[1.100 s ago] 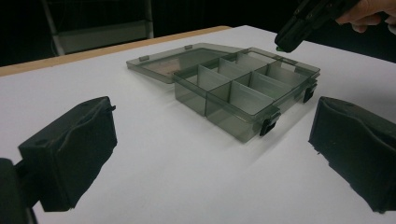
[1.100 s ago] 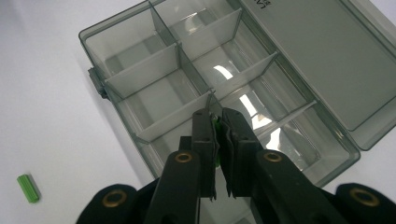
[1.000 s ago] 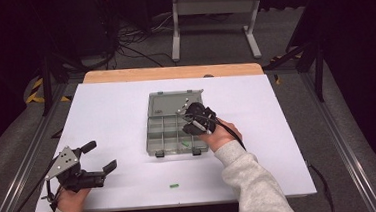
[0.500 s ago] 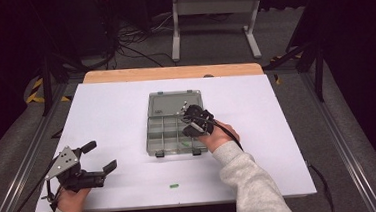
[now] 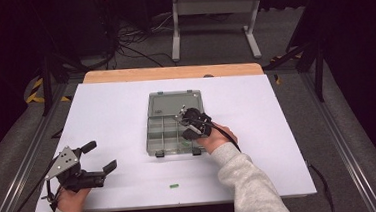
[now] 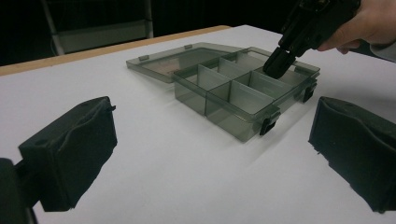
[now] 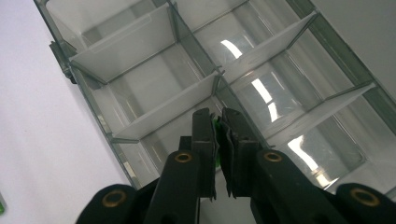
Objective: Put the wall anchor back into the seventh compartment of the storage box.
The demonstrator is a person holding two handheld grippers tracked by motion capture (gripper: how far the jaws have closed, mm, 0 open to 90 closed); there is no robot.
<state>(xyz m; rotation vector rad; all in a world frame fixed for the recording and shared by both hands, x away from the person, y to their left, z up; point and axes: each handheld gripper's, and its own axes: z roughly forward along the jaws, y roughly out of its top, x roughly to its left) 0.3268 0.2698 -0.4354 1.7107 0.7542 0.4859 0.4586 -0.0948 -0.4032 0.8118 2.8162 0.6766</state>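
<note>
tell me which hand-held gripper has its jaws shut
The right hand-held gripper, over the compartment box, pinching a small green piece; the left hand-held gripper is open.

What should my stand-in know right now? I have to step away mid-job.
Right gripper: shut on a small green piece, tips just above a compartment of the open organizer box.
Left gripper: open, holding nothing, resting on the white table at the near left.
Another green piece lies on the table near the front edge.
Done: one piece carried to the box.
Left: release it, probably fetch the other.
</note>
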